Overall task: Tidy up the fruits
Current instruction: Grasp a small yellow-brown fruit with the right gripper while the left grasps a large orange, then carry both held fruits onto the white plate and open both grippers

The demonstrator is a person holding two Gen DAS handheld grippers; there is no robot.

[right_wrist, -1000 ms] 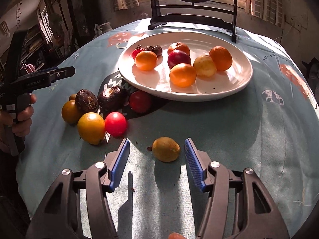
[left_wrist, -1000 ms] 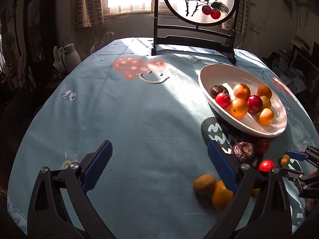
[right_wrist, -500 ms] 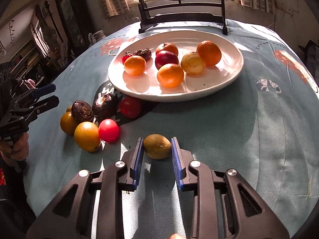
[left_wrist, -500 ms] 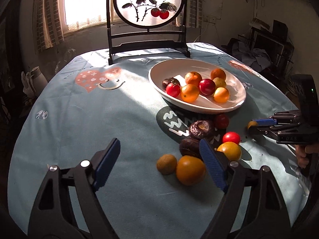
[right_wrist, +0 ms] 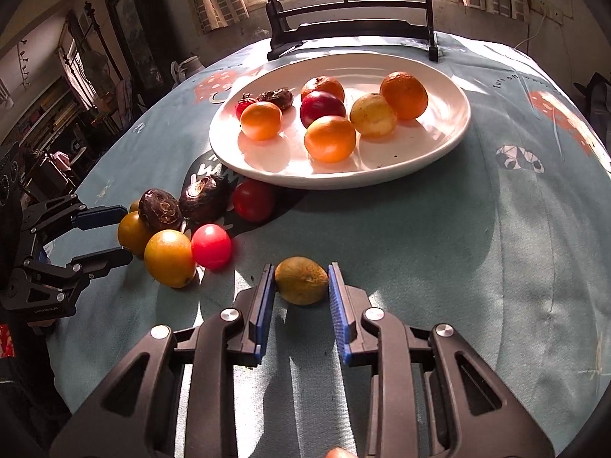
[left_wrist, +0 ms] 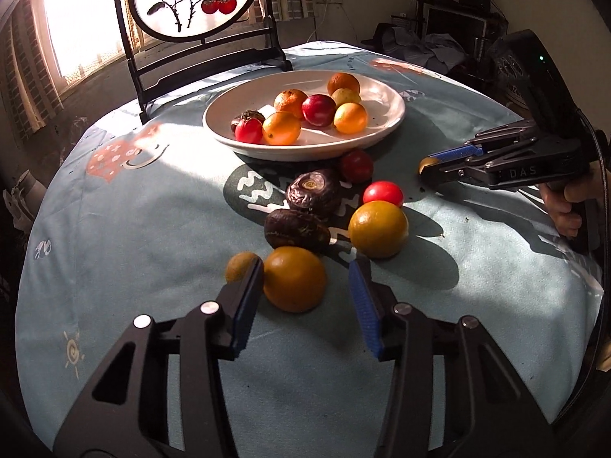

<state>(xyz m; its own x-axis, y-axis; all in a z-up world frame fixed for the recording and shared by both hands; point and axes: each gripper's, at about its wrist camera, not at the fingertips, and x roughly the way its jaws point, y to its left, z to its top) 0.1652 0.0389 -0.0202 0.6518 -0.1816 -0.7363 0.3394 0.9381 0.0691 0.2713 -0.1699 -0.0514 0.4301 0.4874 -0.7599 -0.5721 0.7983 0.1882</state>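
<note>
Through my left wrist camera, my left gripper [left_wrist: 305, 297] straddles an orange [left_wrist: 294, 278] lying on the counter [left_wrist: 133, 229], nearest me in the loose heap. The jaws have just been closing: the left pad sits against the orange's side, while a clear gap remains at the right pad, so nothing is clamped yet. A small brownish fruit [left_wrist: 238, 265] peeks out just behind the left finger, touching it or nearly so. Beyond lie two dark wrinkled fruits [left_wrist: 305, 210], a second orange [left_wrist: 378, 229] and a red tomato [left_wrist: 383, 193]; the white plate [left_wrist: 382, 114] further back already holds several fruits. I judge the risk here is that one pad landing first will push the orange sideways into the pile, or that the finger will nudge the brownish fruit into a roll.

Through my right wrist camera, my right gripper [right_wrist: 301, 290] is clamped on a small yellow-green fruit [right_wrist: 301, 280], both blue pads pressing its sides, with the fruit resting on the cloth. The hold is out at the very fingertips, on a rounded body. Lifted quickly or tilted toward the plate, I think it could squirt free and roll off the round counter. The plate's rim also overhangs a dark red fruit [right_wrist: 253, 200], so a low approach might clip it.
</note>
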